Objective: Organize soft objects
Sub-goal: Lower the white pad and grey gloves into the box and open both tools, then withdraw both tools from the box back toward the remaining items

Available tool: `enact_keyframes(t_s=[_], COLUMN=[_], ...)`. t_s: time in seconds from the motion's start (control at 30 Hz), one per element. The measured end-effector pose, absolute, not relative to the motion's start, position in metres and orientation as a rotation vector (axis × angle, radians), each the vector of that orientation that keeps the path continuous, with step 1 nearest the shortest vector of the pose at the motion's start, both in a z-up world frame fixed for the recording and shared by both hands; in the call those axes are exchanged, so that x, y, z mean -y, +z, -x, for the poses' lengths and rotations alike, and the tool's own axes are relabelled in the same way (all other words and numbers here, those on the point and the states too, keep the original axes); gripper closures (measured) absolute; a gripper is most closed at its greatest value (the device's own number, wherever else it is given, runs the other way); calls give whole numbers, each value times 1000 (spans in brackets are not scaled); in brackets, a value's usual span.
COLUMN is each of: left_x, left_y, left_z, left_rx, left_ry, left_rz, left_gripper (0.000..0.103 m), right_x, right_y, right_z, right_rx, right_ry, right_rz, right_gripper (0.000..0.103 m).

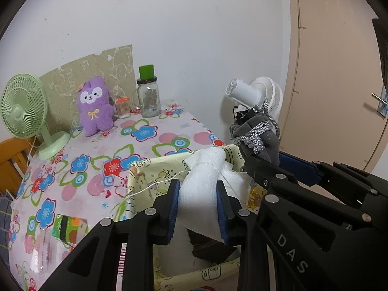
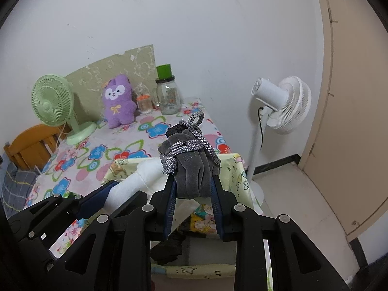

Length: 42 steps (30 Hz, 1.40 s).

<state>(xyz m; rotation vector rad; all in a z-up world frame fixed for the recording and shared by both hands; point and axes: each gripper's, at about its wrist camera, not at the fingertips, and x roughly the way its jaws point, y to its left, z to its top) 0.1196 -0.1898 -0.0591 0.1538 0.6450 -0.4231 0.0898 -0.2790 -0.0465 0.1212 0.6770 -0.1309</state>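
Holding both pouches: each gripper is clenched on a soft bag above the open storage box.
Left gripper (image 1: 198, 208): clamped across the middle of the white mesh pouch (image 1: 206, 177), whose thin drawstring (image 1: 155, 184) trails off toward 9 o'clock.
Right gripper (image 2: 194, 208): squeezing the lower end of the grey velvet pouch (image 2: 191, 169), its braided cord (image 2: 189, 143) knotted around the neck and looping up at 12 o'clock.
Storage box (image 2: 232, 169): yellow cartoon-print fabric, sitting at the near edge of the desk (image 1: 97, 160), directly below both pouches; something dark lies at its bottom, too shadowed to name.
Doing the drop well: I'd judge each pouch should go low into the box before the fingers part, one at a time, so neither bounces off the soft rim.
Watch for: the white drawstring hangs outside the box wall at 9 o'clock and could catch on the rim or drag the pouch back out.
Handling guess: both bags look limp and will slump where they land, so place them side by side.
Farther on the desk: purple plush toy (image 1: 94, 106) at 11 o'clock by the wall, glass jar (image 1: 149, 99) beside it, green fan (image 1: 24, 111) at 10 o'clock.
Beyond the desk: white standing fan (image 2: 283, 104) on the floor at 2 o'clock.
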Motion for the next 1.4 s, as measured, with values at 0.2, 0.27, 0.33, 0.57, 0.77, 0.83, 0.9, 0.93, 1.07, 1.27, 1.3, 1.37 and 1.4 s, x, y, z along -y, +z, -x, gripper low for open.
enact_keyframes(t_s=[0.2, 0.27, 0.33, 0.57, 0.77, 0.83, 0.9, 0.93, 1.07, 1.27, 1.3, 1.37, 1.4], left_x=[191, 190, 188, 181, 174, 170, 166, 164, 156, 140, 137, 131, 129], left_y=[-66, -67, -67, -68, -67, -67, -66, -65, -62, -55, -54, -51, -50], left_z=[-125, -124, -124, -123, -119, -117, -116, -116, -111, -108, -107, -103, -102], left_rx=[-675, -674, -671, -665, -648, -647, -645, -643, -634, -652, -648, -637, -633], left_ry=[-410, -406, -397, -369, -341, -333, -329, -327, -316, -301, -299, -290, -287], left_rz=[-161, -174, -182, -196, -213, -213, -206, -203, -191, -156, -152, -150, -149], left_gripper=[47, 36, 32, 15, 13, 12, 12, 12, 10, 6, 6, 5, 5], right_x=[282, 282, 281, 275, 266, 264, 263, 262, 259, 251, 249, 245, 243], right_y=[-55, -57, -59, -62, -61, -60, -59, -59, -55, -46, -44, -42, -40], right_z=[-94, -95, -96, -99, -96, -95, -93, -91, -87, -79, -77, -75, -74], right_rx=[-704, -710, -711, -719, -714, -716, -711, -709, -704, -688, -683, -679, -676], right_ry=[-135, -127, -122, -93, -97, -108, -121, -123, -135, -147, -144, -140, -136], right_rz=[-131, -139, -140, -144, -126, -119, -118, -119, -123, -114, -113, -112, -112], right_gripper=[72, 72, 72, 72, 58, 52, 46, 42, 32, 20, 19, 17, 16])
